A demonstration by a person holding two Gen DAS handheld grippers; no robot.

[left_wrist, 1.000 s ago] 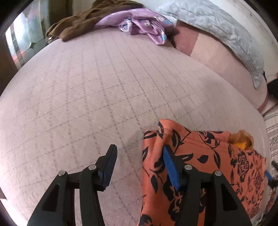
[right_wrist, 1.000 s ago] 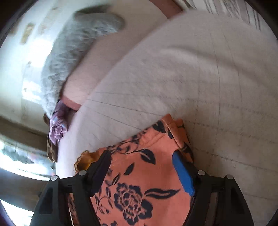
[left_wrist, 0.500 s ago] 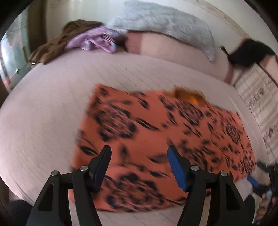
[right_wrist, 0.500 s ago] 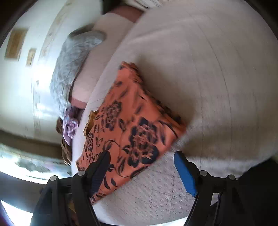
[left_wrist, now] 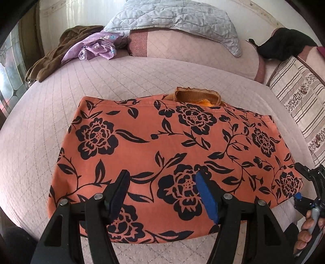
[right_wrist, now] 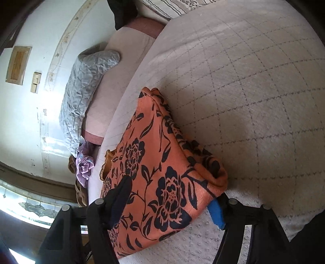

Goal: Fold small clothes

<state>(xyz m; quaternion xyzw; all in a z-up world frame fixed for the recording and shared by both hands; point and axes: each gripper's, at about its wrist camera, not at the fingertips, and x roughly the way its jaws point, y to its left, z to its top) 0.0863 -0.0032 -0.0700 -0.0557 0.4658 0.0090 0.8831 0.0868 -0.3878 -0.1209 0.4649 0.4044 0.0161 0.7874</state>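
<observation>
An orange garment with black flowers [left_wrist: 172,146] lies folded flat on the quilted bed, a tan ribbed collar [left_wrist: 197,97] showing at its far edge. My left gripper [left_wrist: 162,195] is open above the garment's near part, holding nothing. My right gripper [right_wrist: 170,201] is open at the garment's right end [right_wrist: 162,172], its jaws on either side of the corner without clamping it. The right gripper also shows in the left wrist view [left_wrist: 304,186] at the garment's right edge.
A pale quilted bedspread [left_wrist: 142,77] covers the bed. A brown garment [left_wrist: 61,52] and a purple garment [left_wrist: 97,44] are heaped at the far left. A grey quilted pillow [left_wrist: 178,18] lies on a pink bolster. A striped cushion [left_wrist: 300,105] and a black item [left_wrist: 284,42] are at right.
Both grippers have drawn back toward the near bed edge. The garment, close under the jaws a second ago, now lies spread and flat in full view.
</observation>
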